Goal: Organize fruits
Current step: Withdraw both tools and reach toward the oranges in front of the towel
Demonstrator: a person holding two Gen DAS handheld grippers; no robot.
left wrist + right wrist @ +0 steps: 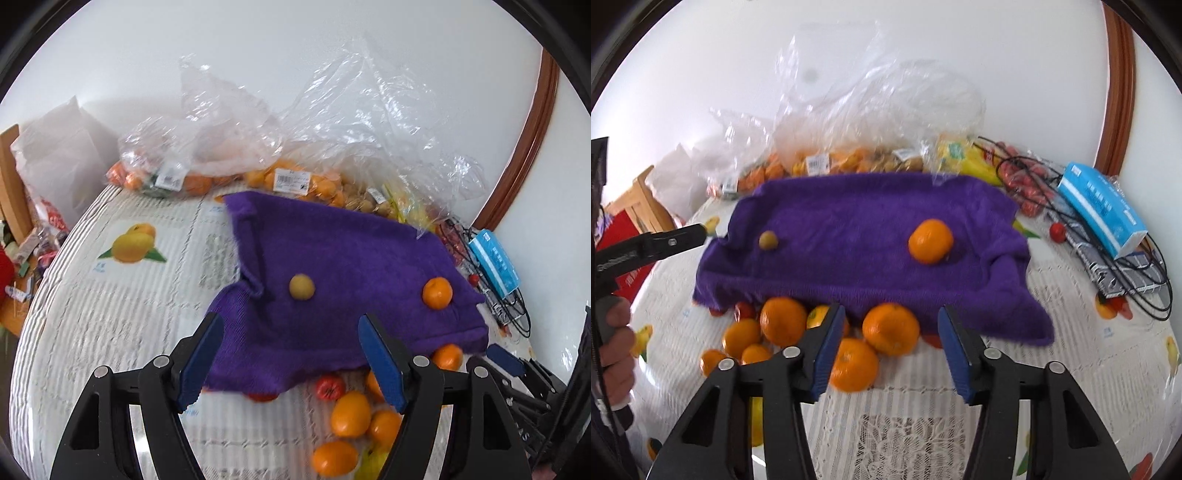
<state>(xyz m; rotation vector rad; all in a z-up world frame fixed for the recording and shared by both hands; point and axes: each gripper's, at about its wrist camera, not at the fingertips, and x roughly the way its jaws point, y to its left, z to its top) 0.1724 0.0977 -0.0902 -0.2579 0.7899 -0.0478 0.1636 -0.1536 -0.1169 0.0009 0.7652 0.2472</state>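
A purple towel (pixel 332 266) (pixel 871 243) lies on the table. On it sit one orange (pixel 437 293) (pixel 931 240) and one small yellow-green fruit (pixel 301 287) (pixel 768 240). Loose oranges (pixel 891 329) (pixel 350 414) and small red fruits (pixel 330 387) lie on the tablecloth at the towel's near edge. My left gripper (pixel 291 360) is open and empty above the towel's front edge. My right gripper (pixel 892 350) is open and empty just above the loose oranges. The left gripper also shows in the right wrist view (pixel 690 234).
Clear plastic bags of oranges and other fruit (pixel 258 166) (pixel 849 147) stand behind the towel by the wall. A blue box (pixel 1102 210) (pixel 495 258), black cables (pixel 1137 280) and a wire rack lie at the right. A white lace tablecloth (pixel 905 424) covers the table.
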